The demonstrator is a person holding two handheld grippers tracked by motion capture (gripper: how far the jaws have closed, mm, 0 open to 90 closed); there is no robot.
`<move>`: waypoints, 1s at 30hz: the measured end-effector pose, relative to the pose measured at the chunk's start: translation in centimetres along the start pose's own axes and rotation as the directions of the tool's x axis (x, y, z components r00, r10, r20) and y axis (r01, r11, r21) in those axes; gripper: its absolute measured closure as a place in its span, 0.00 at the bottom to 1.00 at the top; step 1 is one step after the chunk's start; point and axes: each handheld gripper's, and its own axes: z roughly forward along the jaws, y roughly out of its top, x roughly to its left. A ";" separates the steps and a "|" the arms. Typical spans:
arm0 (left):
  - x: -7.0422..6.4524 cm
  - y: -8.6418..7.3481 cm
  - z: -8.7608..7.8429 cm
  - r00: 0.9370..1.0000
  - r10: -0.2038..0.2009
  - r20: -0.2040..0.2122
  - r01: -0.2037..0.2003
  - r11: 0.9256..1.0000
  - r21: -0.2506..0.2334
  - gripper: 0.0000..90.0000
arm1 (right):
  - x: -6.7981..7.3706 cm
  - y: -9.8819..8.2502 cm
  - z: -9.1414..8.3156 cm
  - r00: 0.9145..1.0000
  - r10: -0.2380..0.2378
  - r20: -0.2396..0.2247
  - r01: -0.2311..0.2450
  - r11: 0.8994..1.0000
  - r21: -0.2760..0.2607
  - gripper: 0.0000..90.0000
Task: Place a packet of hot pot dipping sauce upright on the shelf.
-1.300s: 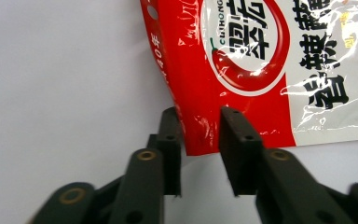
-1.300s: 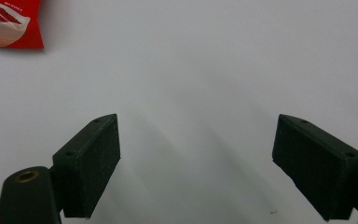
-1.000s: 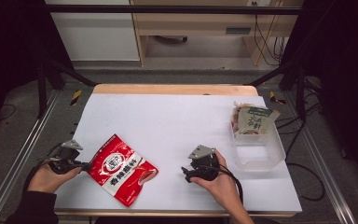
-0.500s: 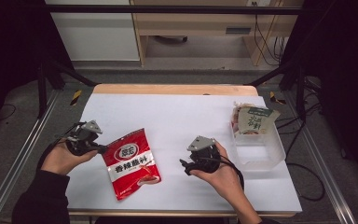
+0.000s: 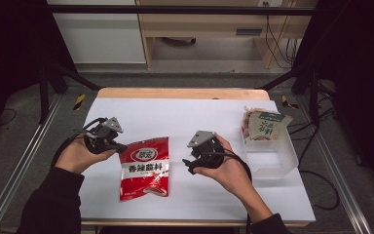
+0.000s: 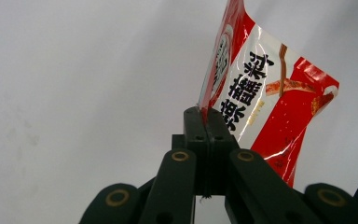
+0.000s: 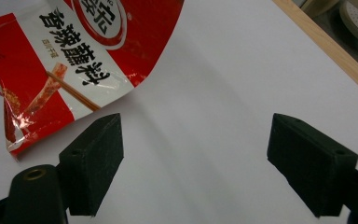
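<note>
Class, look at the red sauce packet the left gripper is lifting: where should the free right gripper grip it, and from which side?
Probably the packet's free right edge, approached level from the right. The left gripper pinches its upper left corner; the right gripper is open, facing it.

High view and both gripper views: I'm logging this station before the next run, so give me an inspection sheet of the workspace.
Surface: white table, wooden far edge.
Job's things: red packet, its top edge pinched.
Clutter: clear bin at right, green packet in it.
Grippers: left gripper shut on red packet; right gripper open, nothing between jaws.
Cables: black cable trails over right hand.
Surroundings: dark frame rails, floor cables, wooden furniture beyond.
</note>
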 end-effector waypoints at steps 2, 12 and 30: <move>-0.3 0.6 -0.2 1.000 0.016 -0.003 -0.016 1.000 0.000 1.00 | -0.2 0.8 -0.2 1.000 -0.007 -0.019 0.007 1.000 -0.002 0.20; -1.2 3.1 -0.6 0.998 0.067 0.000 -0.067 0.998 0.003 1.00 | -0.6 3.8 -0.9 0.996 -0.048 -0.074 0.050 0.998 0.025 0.22; -2.1 4.4 -1.2 0.994 0.113 -0.004 -0.112 0.994 0.005 1.00 | -0.7 6.2 1.1 0.973 -0.110 -0.203 0.131 0.987 0.095 0.38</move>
